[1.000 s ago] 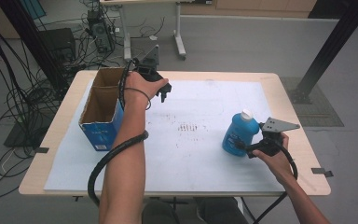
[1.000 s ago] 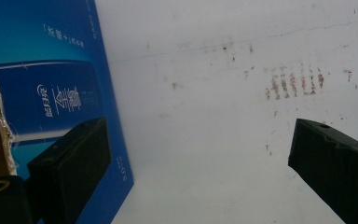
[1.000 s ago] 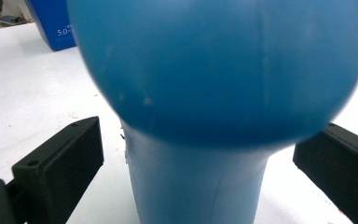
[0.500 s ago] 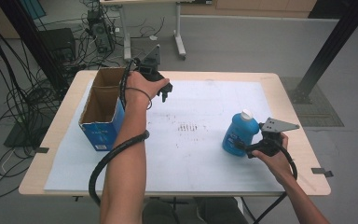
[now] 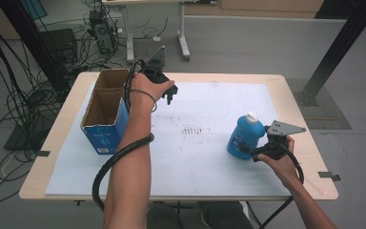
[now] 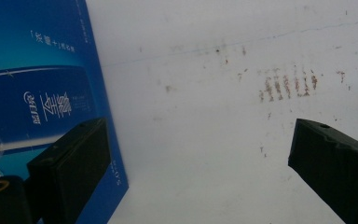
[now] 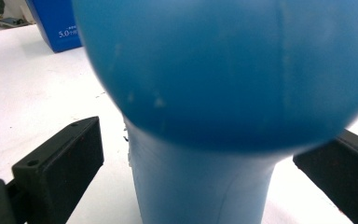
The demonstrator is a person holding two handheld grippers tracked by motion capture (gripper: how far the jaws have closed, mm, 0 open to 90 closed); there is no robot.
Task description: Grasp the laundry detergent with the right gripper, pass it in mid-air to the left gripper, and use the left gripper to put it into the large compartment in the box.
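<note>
Right gripper (image 7: 200,186): jaws set apart on either side of the narrow handle section of the blue bottle (image 7: 214,74). A gap is seen between the left jaw and the plastic, so no clamp is made yet; contact on the right jaw cannot be told, as it is partly hidden by the bottle's bulge. The approach is judged to be at handle level because that is the slimmest part a two-jaw grip can close on.

In the high view the bottle (image 5: 242,136) is stood upright on the white sheet (image 5: 209,162), right of centre, white cap (image 5: 252,116) on top, with the right gripper (image 5: 255,153) pressed up against its near side.

Left gripper (image 6: 196,172): jaws wide apart, nothing between them, pointed down at bare sheet just beside the carton wall. In the high view it (image 5: 169,93) is held above the table next to the open cardboard box (image 5: 106,112), probably parked to steady or receive at the box.

Box is placed at the left of the table, flaps up, well apart from the bottle.

Writing: white Chinese characters and a round logo are printed on the blue box side (image 6: 46,107); not legible enough to be transcribed. "5.0" followed by unclear characters is read on the box (image 7: 58,28) in the right gripper view. No label is made out on the bottle.

Rust-coloured smudges (image 5: 190,130) are marked mid-sheet.
</note>
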